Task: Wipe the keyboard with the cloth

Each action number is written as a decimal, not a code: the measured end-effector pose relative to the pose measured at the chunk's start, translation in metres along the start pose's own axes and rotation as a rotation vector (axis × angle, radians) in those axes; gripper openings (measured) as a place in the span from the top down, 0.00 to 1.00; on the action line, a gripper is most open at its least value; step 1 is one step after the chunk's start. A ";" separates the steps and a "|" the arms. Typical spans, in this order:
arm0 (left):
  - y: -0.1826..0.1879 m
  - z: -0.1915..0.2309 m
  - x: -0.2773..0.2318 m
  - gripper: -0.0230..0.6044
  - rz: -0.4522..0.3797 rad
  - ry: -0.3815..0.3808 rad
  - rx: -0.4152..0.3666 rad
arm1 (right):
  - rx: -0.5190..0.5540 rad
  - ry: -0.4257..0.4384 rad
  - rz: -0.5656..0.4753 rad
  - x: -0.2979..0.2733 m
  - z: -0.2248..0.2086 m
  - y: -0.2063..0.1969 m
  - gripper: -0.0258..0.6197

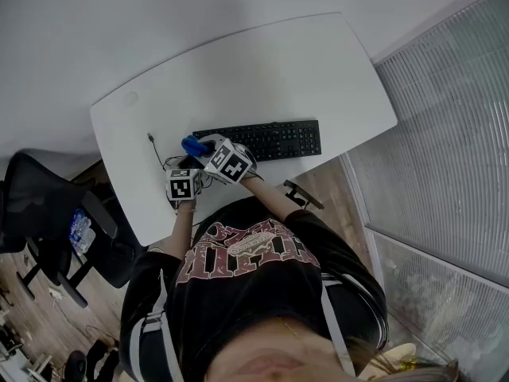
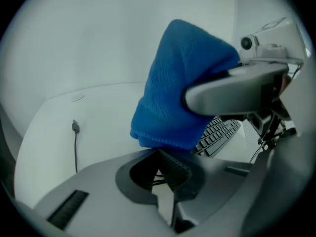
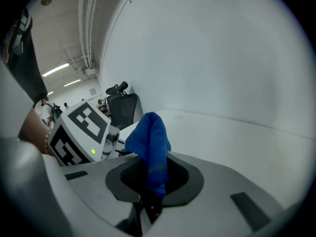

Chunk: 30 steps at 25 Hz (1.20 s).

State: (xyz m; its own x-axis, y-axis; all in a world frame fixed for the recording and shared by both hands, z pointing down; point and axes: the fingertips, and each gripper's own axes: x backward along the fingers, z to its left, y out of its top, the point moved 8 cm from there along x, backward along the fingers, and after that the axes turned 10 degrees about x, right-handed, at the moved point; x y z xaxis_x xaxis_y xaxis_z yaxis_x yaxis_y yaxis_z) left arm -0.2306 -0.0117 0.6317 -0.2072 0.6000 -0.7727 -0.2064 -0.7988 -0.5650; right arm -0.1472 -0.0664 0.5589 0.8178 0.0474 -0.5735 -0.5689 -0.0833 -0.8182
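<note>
- Right gripper view shows the right gripper (image 3: 149,189) clenched on the blue microfibre cloth (image 3: 150,142), which rises from the jaws toward 12 o'clock as 1 folded tuft.
- Left gripper view shows the left gripper (image 2: 168,168) with its ribbed pads pressed together and nothing between them. The cloth's lower hem hangs just beyond its tips at 12 o'clock, and the other tool's jaw reaches in from 3 o'clock.
- Head view places the cloth at the 9 o'clock end of the black rectangular plastic keyboard (image 1: 270,140), which lies on the white curved-edge desk (image 1: 318,70). I cannot tell whether the fabric touches the keys.
- At the cloth's 9 o'clock, a thin dark cable (image 1: 153,146) lies on the desk, apart from it.
- The cloth looks light, soft and limp, so it will probably droop and bunch rather than hold a shape. A deep pinch across the fold should leave a loose pad free for wiping, while a corner grip could slip.
- The keyboard looks light enough to slide under a push. It is best steadied by its frame at the 9 o'clock end, not by the keys.
</note>
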 end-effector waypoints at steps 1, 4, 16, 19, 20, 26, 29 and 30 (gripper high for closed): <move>0.000 0.000 0.000 0.91 0.000 0.000 0.000 | -0.002 0.005 0.018 -0.004 0.001 -0.006 0.87; 0.000 0.001 0.000 0.91 0.000 0.001 -0.003 | -0.014 0.006 0.061 -0.011 0.002 -0.022 0.87; -0.001 0.002 -0.001 0.91 0.003 0.000 -0.017 | -0.013 -0.056 0.097 0.007 -0.011 -0.045 0.87; -0.001 0.003 0.000 0.91 0.003 0.002 -0.017 | -0.035 -0.079 0.102 0.016 -0.015 -0.051 0.87; -0.001 0.003 0.000 0.91 0.002 0.002 -0.018 | -0.044 -0.087 0.103 0.019 -0.017 -0.054 0.87; -0.001 0.002 0.000 0.91 0.004 0.005 -0.021 | -0.052 -0.138 0.123 0.042 -0.027 -0.067 0.87; 0.000 0.000 0.000 0.91 0.006 0.008 -0.024 | -0.067 -0.161 0.131 0.053 -0.033 -0.075 0.87; 0.000 0.000 0.000 0.91 0.006 0.009 -0.025 | -0.073 -0.167 0.132 0.056 -0.035 -0.077 0.87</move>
State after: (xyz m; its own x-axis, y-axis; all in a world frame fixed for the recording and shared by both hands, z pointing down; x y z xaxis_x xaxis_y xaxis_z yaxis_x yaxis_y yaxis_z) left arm -0.2307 -0.0115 0.6318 -0.1995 0.5947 -0.7788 -0.1813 -0.8035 -0.5670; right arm -0.0547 -0.0918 0.5908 0.7079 0.1946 -0.6789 -0.6569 -0.1715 -0.7342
